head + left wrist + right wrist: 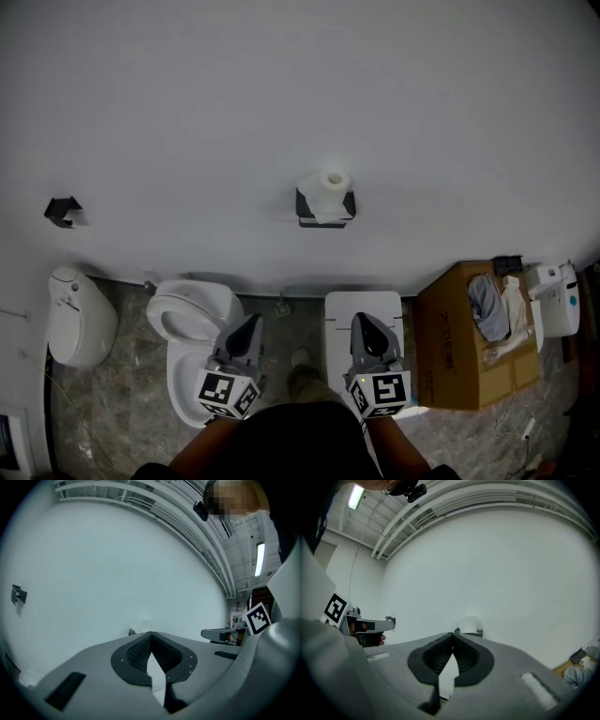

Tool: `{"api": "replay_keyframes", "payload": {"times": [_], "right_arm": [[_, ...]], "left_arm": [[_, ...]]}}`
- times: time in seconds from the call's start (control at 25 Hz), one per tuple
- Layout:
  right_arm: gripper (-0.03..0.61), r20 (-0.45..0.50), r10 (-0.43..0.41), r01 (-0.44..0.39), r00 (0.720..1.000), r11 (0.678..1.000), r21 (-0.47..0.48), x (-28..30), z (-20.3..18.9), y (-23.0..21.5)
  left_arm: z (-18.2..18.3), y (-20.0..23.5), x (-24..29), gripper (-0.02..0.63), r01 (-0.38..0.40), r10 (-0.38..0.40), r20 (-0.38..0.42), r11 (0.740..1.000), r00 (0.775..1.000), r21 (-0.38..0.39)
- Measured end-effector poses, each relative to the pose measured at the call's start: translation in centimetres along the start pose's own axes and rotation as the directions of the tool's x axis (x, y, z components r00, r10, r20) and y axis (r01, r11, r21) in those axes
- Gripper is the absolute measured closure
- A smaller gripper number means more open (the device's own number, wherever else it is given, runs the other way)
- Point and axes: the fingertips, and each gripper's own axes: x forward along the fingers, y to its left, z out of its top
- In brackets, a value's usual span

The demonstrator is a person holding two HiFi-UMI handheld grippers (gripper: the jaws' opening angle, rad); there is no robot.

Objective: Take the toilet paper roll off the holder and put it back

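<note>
So the roll (329, 189) was sitting on its holder (349, 205) up on the white wall (187, 112), loose end hanging down the front, and neither gripper was touching it. The left gripper (252, 320) and right gripper (361, 319) were held side by side low in the head view, both well short of the roll. Each had its jaws pressed together with nothing between them, pretty clear in both gripper views. From the right gripper view the roll showed just above the closed tips. Below were a toilet (192, 319) on the left and a cardboard box (455, 342) on the right.
</note>
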Motion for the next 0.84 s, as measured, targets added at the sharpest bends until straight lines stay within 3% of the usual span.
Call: {"api": "replay_keyframes", "payload": {"times": [0.84], "right_arm": [[0.581, -0.037, 0.032, -0.033, 0.999, 0.999, -0.035, 2.8, -0.2, -0.2]], "left_arm": [[-0.3, 0.8, 1.7, 0.598, -0.002, 0.002, 0.007, 0.999, 1.000, -0.040]]}}
